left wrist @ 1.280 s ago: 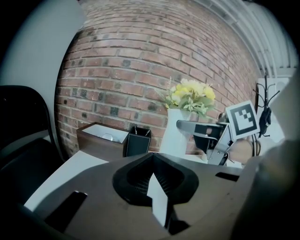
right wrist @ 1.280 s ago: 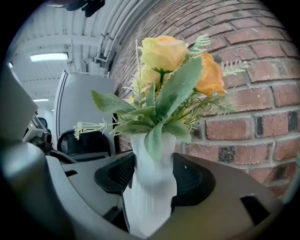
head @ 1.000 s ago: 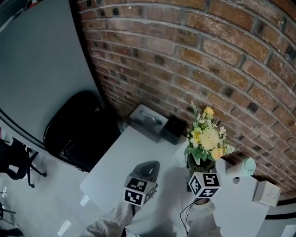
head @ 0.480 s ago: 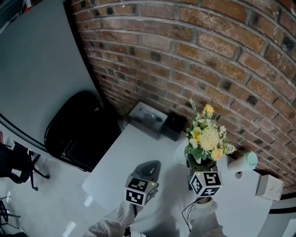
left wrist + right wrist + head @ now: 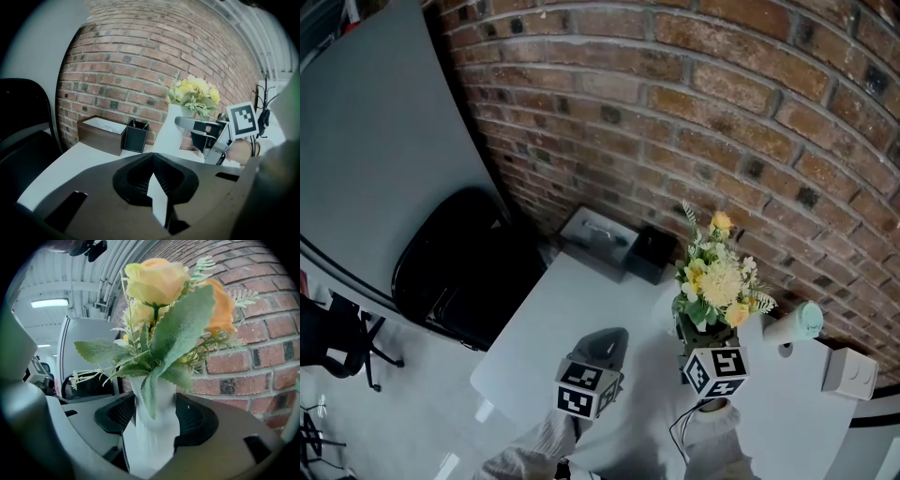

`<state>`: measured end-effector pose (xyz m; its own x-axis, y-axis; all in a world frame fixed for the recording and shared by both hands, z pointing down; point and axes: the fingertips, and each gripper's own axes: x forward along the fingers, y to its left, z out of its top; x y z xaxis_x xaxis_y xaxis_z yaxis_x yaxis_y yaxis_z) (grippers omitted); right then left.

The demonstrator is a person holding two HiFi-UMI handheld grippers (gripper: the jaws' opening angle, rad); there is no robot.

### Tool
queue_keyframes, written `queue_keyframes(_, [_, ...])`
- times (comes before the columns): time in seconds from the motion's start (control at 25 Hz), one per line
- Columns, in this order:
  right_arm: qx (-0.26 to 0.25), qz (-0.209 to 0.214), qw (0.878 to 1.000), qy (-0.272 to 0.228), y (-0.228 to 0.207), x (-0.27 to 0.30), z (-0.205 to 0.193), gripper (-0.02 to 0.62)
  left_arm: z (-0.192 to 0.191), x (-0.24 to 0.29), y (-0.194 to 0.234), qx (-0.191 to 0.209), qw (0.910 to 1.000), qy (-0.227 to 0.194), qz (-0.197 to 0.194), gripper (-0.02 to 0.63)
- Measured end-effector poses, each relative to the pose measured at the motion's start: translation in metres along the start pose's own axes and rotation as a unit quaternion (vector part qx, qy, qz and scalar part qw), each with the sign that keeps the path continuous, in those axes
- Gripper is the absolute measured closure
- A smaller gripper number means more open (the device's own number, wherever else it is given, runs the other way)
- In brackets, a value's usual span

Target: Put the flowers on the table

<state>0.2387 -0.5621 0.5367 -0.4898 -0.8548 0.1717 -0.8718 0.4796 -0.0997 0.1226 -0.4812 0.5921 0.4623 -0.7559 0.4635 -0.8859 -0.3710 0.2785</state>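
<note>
**Vase gripped, flowers over the far side of the table**

The flowers (image 5: 717, 277), a yellow and cream bunch with green leaves, are seen in a white ribbed vase (image 5: 152, 427). The vase is clamped between the jaws of the right gripper (image 5: 154, 423), which are spread only as far as its body and pressed on both sides. In the head view the bunch is found at roughly 4 o'clock from the frame centre, over the white table (image 5: 572, 319) and close to the brick wall (image 5: 675, 112). Whether the vase base is actually touching the tabletop can't be made out, tbh.

The left gripper (image 5: 154, 187) is held lower, at about 8 o'clock from the vase and well apart from it. Its jaws are brought together and nothing is held between them.

A brown open box (image 5: 595, 242) is placed at 10 o'clock from the vase, and a black pen holder (image 5: 650, 255) is set just beside it at 11 o'clock, both against the wall. A pale cylinder with a mint end (image 5: 792, 328) is seen at 3 o'clock. A black chair (image 5: 455, 262) is parked off the table's edge at 9 o'clock.
</note>
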Motion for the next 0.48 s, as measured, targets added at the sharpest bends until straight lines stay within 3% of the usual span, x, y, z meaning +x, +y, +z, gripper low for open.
queue_keyframes(0.48, [0.001, -0.030, 1.000, 0.009, -0.001, -0.007, -0.005, 0.347, -0.008, -0.011, -0.002, 0.000, 0.9999, 0.011, 0.003, 0.600])
